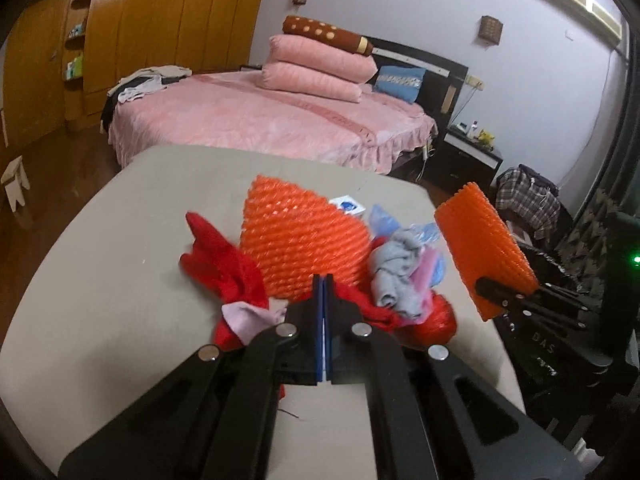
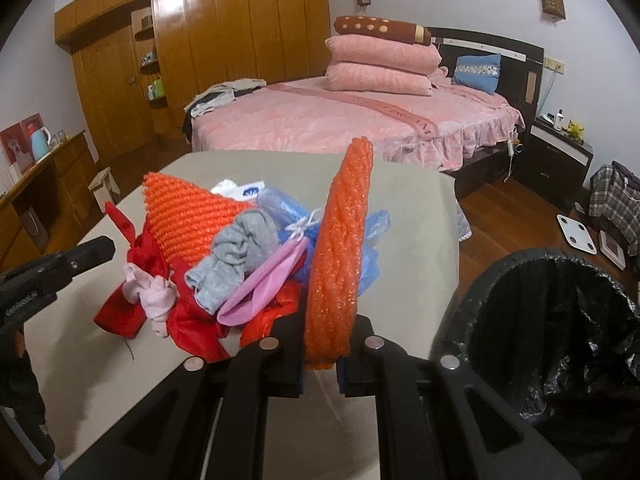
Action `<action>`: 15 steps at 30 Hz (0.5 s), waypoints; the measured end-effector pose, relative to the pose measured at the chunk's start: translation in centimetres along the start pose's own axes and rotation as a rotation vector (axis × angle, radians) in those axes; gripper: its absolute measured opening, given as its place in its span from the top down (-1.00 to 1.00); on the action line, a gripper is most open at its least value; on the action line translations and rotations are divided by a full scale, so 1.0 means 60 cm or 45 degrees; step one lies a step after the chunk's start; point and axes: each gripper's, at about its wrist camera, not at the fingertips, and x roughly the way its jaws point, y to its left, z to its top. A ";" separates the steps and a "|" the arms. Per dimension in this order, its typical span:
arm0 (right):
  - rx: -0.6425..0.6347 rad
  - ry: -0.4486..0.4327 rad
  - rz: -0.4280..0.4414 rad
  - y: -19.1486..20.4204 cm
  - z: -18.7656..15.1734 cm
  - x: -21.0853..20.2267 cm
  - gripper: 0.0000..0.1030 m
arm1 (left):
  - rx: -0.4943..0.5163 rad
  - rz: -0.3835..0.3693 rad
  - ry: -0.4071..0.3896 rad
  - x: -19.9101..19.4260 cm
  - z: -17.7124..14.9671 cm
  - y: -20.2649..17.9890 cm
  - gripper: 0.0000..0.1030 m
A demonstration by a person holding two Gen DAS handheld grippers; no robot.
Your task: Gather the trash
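We read only "DAS" in pale letters on the black body of the right gripper [image 1: 486,288], behind its fingers.

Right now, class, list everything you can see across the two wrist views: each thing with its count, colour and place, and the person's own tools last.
Foam net sleeve: one, orange, clamped upright in the right gripper.
Foam net piece: one, orange, on the pile on the table.
Red cloth: one, red, left of the pile.
Grey sock: one, grey, middle of the pile.
Blue plastic bag: one, blue, behind the sock.
Pink pouch: one, pink, beside the sock.
Table: one, beige, under the pile.
Bin: one, black-lined, right of the table.
Bed: one, pink, behind the table.
Left gripper: one, black, shut, empty.
Right gripper: one, black, shut on the sleeve.
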 end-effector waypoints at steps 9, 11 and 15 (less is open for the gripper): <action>0.003 0.032 0.001 -0.002 -0.014 0.010 0.79 | -0.061 0.165 0.127 0.050 -0.036 0.035 0.16; 0.007 0.048 -0.004 -0.002 -0.019 0.019 0.79 | -0.071 0.182 0.154 0.061 -0.040 0.047 0.03; 0.019 0.085 -0.012 -0.004 -0.028 0.035 0.79 | -0.064 0.149 0.162 0.076 -0.038 0.051 0.31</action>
